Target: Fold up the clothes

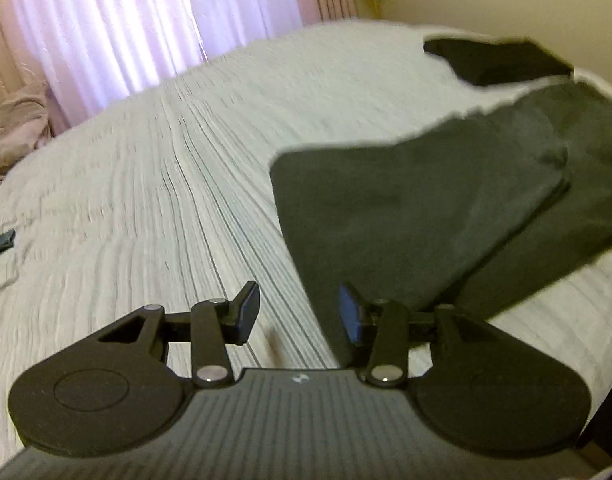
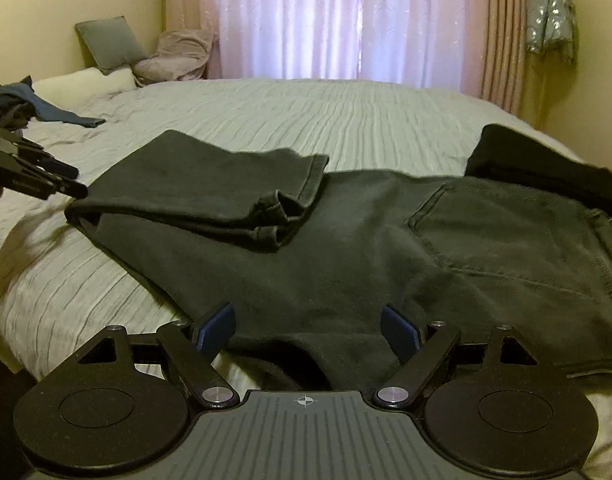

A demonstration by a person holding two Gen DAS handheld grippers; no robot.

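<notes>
Dark grey trousers (image 2: 346, 248) lie flat on the pale ribbed bedspread (image 2: 346, 120), back pocket (image 2: 506, 232) up, with the leg ends folded back over the legs (image 2: 209, 188). My right gripper (image 2: 308, 328) hovers open and wide at the near edge of the trousers, nothing pinched between its blue pads. In the left wrist view the trousers (image 1: 418, 216) lie to the right. There my left gripper (image 1: 297, 314) is open over the bedspread (image 1: 145, 200) by the fold, holding nothing. In the right wrist view the left gripper (image 2: 79, 181) sits just left of the fold.
A folded dark garment (image 2: 546, 164) lies at the far right of the bed, seen too in the left wrist view (image 1: 498, 60). A blue and dark clothes pile (image 2: 45, 108) and pillows (image 2: 109, 44) are at the far left. Curtains (image 2: 346, 16) hang behind, a jacket (image 2: 552, 20) on the wall.
</notes>
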